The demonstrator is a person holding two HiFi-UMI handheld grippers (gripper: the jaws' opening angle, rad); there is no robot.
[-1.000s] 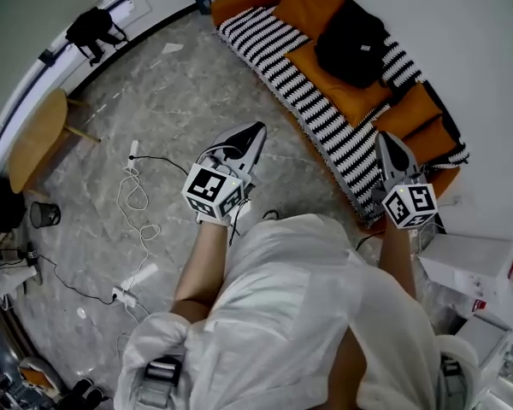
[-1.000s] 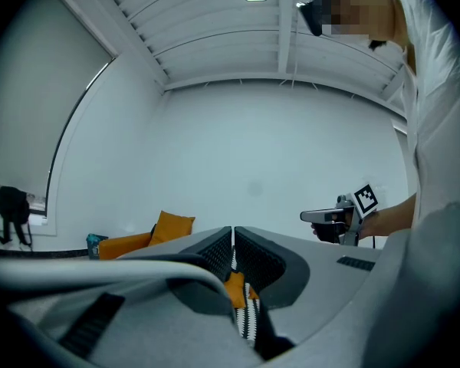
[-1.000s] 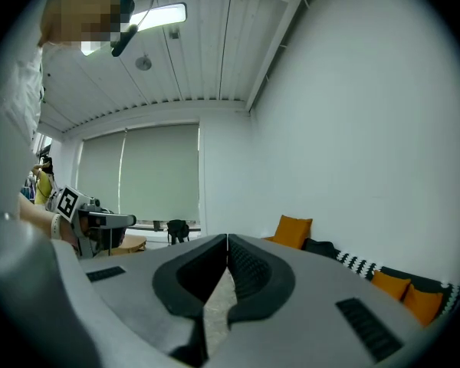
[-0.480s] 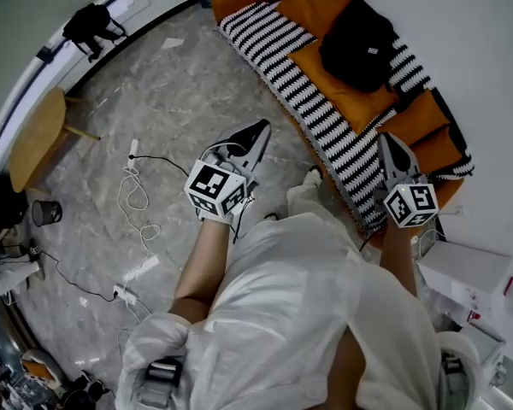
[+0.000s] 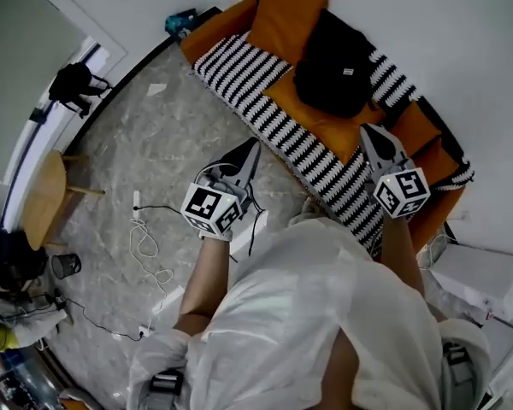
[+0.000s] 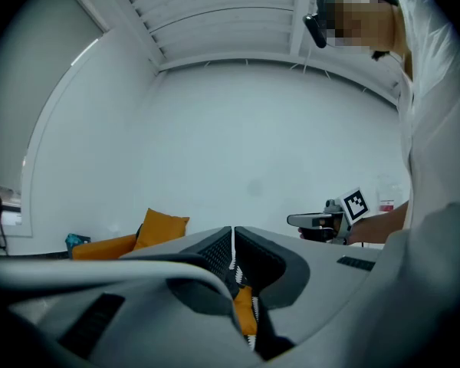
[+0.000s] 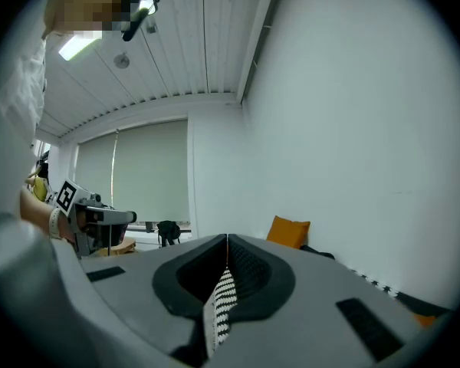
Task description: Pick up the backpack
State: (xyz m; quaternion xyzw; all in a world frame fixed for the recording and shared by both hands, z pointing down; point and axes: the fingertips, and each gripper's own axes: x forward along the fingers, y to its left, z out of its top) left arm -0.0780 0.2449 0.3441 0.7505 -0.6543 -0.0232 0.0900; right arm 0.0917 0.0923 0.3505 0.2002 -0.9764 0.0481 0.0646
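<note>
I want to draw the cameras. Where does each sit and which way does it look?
Head view: on the person's head, looking steeply down at left gripper, right gripper, sofa and backpack; arms and white top show.
Left gripper view: on the left gripper, looking level along its shut jaws at the wall; white sleeve shows.
Right gripper view: on the right gripper, looking along its shut jaws at a wall corner; white sleeve shows.
Shared: both gripper views catch the orange cushion and the other gripper.

I am seeing bright, even room light casting only soft shadows; a ceiling lamp (image 7: 80,46) is glaring in the right gripper view; fisheye is bending every edge and darkening corners.
</note>
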